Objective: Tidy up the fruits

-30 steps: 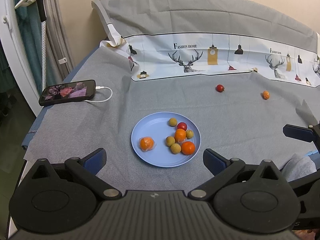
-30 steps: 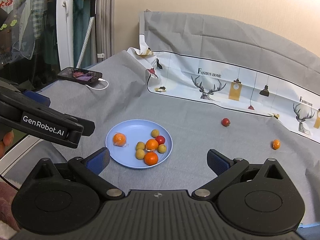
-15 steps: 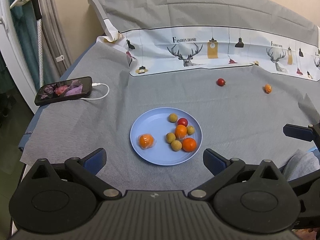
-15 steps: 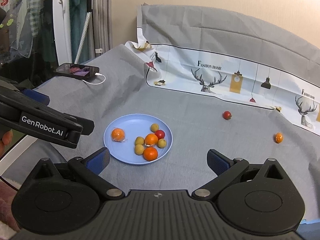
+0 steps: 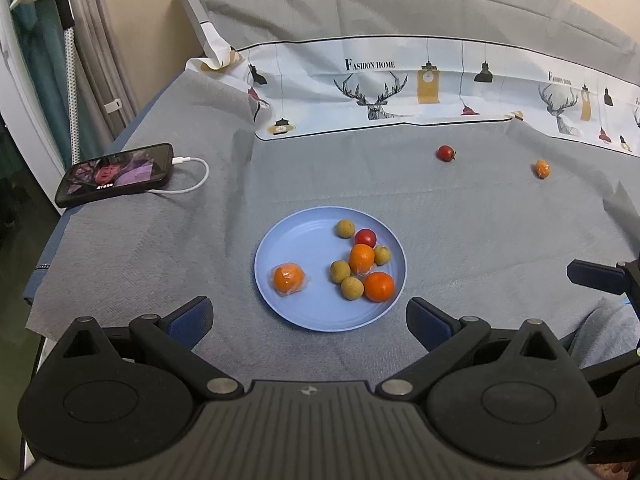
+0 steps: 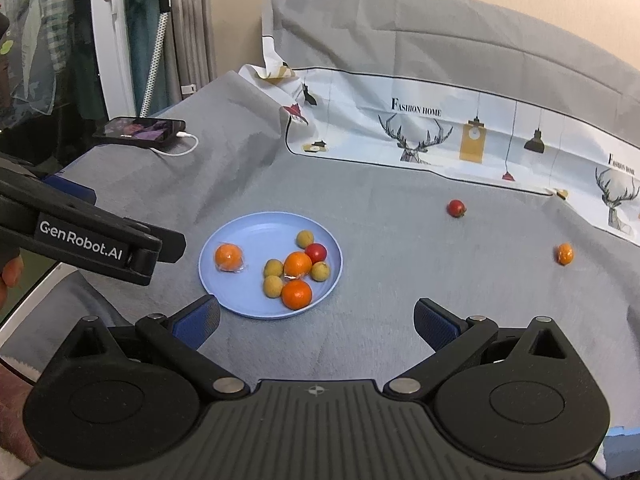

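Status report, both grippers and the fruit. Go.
Left gripper open, empty; right gripper open, empty. Blue plate holds eight fruits. Red tomato and small orange loose on cloth. Nothing in the way.

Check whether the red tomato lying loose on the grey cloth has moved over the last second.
No. The red tomato keeps its spot just in front of the printed cloth border, right of the deer; only the cameras shifted.
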The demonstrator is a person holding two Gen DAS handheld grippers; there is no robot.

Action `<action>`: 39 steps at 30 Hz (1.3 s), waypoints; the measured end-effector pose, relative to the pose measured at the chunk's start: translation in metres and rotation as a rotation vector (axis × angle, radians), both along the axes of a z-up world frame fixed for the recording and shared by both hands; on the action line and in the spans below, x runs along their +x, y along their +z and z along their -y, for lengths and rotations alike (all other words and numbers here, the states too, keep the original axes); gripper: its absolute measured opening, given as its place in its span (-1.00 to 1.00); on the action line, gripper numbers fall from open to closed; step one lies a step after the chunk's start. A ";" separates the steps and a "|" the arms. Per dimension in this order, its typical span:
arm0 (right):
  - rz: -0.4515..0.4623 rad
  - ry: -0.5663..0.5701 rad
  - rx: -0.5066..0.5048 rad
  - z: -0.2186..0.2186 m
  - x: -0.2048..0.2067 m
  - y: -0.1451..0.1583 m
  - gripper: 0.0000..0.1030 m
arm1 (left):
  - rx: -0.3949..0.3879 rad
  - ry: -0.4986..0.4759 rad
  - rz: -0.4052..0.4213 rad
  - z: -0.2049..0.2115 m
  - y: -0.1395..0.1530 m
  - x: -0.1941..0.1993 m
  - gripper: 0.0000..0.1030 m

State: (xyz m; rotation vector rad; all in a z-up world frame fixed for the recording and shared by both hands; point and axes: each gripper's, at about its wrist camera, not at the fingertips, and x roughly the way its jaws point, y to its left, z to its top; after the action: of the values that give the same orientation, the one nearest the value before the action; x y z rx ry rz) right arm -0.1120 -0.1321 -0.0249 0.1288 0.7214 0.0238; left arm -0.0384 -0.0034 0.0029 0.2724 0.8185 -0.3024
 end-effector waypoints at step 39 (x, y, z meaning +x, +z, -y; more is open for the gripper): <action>-0.057 -0.536 -0.014 0.271 0.084 -0.118 0.99 | -0.008 -0.185 -0.117 0.265 -0.089 0.191 0.99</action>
State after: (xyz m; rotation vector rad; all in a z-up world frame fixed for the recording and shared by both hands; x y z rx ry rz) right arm -0.0280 -0.4031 -0.1432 0.3071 0.7248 -0.4981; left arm 0.1525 -0.2689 -0.0860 0.3257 0.9089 -0.4983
